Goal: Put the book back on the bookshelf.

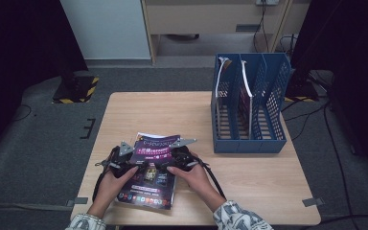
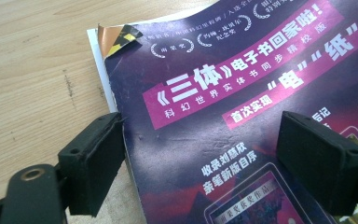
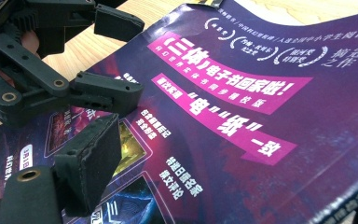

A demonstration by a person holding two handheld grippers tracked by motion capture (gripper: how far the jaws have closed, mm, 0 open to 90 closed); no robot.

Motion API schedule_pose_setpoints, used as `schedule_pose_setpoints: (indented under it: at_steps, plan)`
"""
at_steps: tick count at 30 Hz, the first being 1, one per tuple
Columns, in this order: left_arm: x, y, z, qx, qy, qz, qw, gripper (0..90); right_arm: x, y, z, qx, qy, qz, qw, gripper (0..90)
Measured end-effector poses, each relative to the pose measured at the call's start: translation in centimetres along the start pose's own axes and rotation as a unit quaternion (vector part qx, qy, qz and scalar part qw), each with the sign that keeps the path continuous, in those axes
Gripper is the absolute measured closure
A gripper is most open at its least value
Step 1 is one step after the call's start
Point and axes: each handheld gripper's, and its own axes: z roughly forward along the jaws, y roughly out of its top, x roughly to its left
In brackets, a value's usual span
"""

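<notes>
A purple magazine [image 1: 147, 188] with pink title bands lies flat near the wooden table's [image 1: 254, 175] front edge. My left gripper [image 1: 133, 156] hovers over its left side and is open. In the left gripper view, one pad [image 2: 93, 163] sits at the magazine's [image 2: 223, 93] left edge and the other pad [image 2: 321, 158] over the cover. My right gripper [image 1: 166, 161] comes in from the right, also open. In the right gripper view, its left pad [image 3: 91, 163] hangs over the cover [image 3: 242, 116], facing the left gripper [image 3: 116, 58]. The near right edge of the magazine curls upward.
A blue three-slot file rack [image 1: 249, 110] stands at the table's back right with magazines upright in its left and middle slots. Bare wood lies between the rack and the magazine. Cables trail over the grey floor to the right.
</notes>
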Motion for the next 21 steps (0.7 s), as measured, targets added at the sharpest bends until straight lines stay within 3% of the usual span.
schedule_pose_setpoints:
  at_steps: [7, 21]
  plan:
    - [0.04, -0.02, 0.01, 0.0, -0.001, -0.002, 1.0, 14.8, -0.29, -0.43, 0.07, -0.019, 0.014, -0.003, 0.9997, 15.6]
    - [0.07, -0.02, -0.01, 0.001, -0.001, 0.0, 1.0, 14.8, -0.02, -0.73, 0.21, -0.036, -0.002, 0.003, 0.9994, 16.2]
